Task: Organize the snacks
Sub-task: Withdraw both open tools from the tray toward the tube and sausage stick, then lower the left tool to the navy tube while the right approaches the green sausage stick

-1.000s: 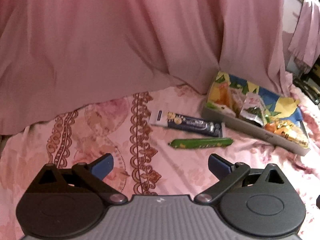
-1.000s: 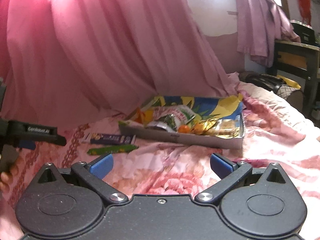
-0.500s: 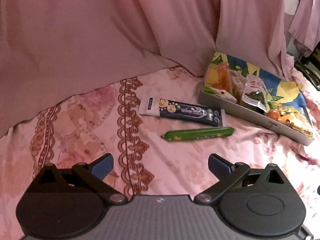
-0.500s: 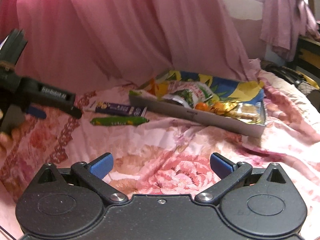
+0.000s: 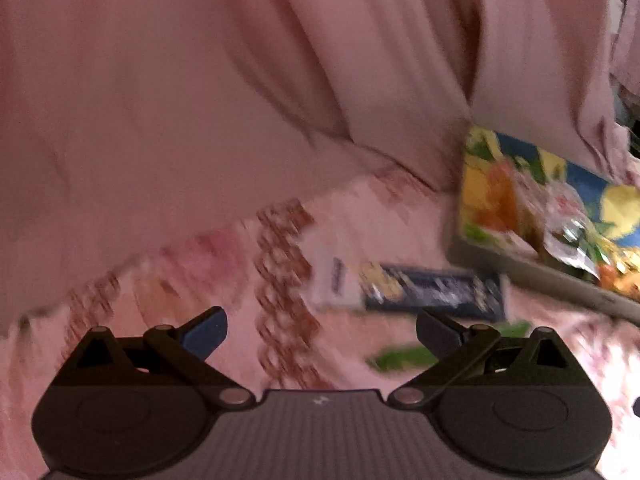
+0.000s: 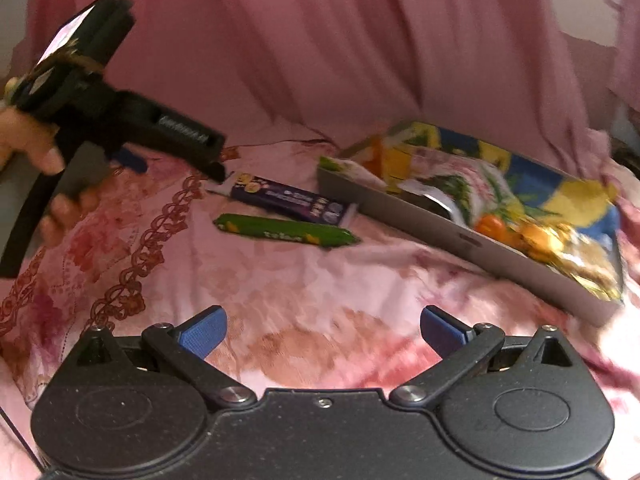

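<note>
**Right wrist view: two snacks loose beside the tray**

Right wrist view shows two snacks lying on the floral bedspread (image 6: 280, 280): a dark blue bar (image 6: 288, 199) and a green stick (image 6: 286, 233), side by side, just beside the grey tray (image 6: 460, 236). That one tray already holds several packets, so these two probably belong there. The left gripper (image 5: 320, 330) hangs near them, jaws wide and empty, likely lining up a pick. The right gripper (image 6: 322, 330), equally wide, holds nothing.
</note>
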`<state>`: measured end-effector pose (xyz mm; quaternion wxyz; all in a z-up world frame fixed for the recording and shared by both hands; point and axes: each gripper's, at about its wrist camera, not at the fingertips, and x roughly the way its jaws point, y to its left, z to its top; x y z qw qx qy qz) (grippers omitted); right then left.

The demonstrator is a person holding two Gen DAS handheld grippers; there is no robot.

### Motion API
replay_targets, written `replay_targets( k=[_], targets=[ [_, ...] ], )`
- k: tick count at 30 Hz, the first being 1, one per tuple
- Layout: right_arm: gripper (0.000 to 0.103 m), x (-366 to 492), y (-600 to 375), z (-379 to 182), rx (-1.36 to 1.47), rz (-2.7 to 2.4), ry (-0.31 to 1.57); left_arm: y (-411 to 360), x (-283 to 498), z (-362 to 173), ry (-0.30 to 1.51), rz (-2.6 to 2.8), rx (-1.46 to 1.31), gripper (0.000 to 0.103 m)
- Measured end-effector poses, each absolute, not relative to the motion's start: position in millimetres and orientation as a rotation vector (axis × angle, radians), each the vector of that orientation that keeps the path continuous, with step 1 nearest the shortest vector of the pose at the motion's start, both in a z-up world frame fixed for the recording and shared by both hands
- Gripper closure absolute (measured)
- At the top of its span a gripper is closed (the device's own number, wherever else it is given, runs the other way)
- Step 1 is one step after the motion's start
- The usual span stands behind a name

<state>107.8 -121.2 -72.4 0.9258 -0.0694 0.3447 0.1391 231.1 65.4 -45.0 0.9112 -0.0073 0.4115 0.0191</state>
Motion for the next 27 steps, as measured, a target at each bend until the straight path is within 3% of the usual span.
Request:
replay_targets(
  k=[8, 16, 27],
  targets=[
    [0.001, 170.1, -87.4, -73.9, -0.284, 0.539, 0.733, 74.6, 265.7, -45.8, 0.732, 0.05, 0.09, 0.0],
    [0.001, 229.9, -62.1, -83.4, -0.405, 0.724, 0.801, 78.8, 295.1, -71.7, 0.783, -0.072, -0.05, 0.0],
    [0.004, 264.8, -62.3, -103.2, -0.362, 0.839, 0.909, 61.2, 314.6, -85.4, 0.803, -0.259, -0.042, 0.0]
  ],
)
